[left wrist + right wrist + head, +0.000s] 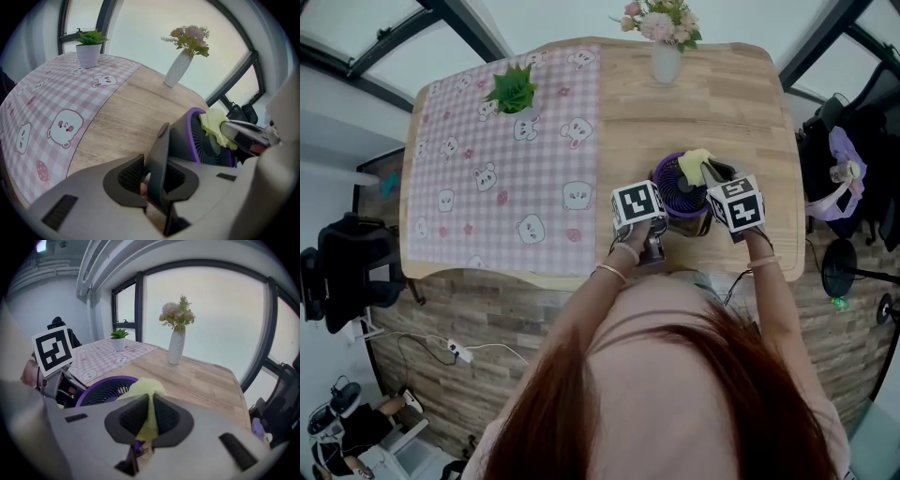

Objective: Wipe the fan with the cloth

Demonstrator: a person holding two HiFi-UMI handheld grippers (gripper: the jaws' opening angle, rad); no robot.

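Head view: above person (675, 375), facing steeply down on table (703, 103), whole top seen. Left gripper view: low, close beside fan (206, 147), facing vase (177, 70). Right gripper view: just above fan, same vase ahead.

Wooden table (703, 103) beside big windows (206, 319); floor (487, 309) perhaps brick-patterned.

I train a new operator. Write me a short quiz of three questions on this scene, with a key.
1. What does the right gripper hold? A) a vase B) a yellow cloth C) a potted plant
2. True or false: the fan stands on the pink checked tablecloth.
3. Fill in: the fingers of the left gripper are closed on a dark part of the ____.
Key: 1 B. 2 false: it stands on the bare table. 3 fan.
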